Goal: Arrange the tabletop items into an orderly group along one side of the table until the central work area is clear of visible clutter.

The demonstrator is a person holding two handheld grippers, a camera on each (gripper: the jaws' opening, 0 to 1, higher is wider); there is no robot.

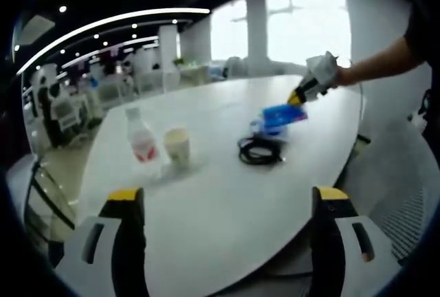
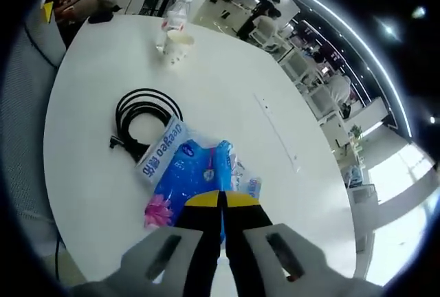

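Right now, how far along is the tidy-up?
Early. Done: the water bottle and paper cup stand side by side, apart from the rest. In hand: the right claw is shut on the blue tissue pack, which overlaps the coiled black cable. The left claw hangs open over the white table. Left: pack and cable still sit mid-table, ungrouped.

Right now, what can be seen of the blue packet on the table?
The blue packet is a soft plastic-looking pack, mostly blue, with a white end panel carrying blue lettering and a pink flower at one corner. It looks crinkled and lies flat on the white table, its white end overlapping the coiled black cable. The right gripper, jaws together, appears shut on its near edge. The left gripper view shows it beside the cable.
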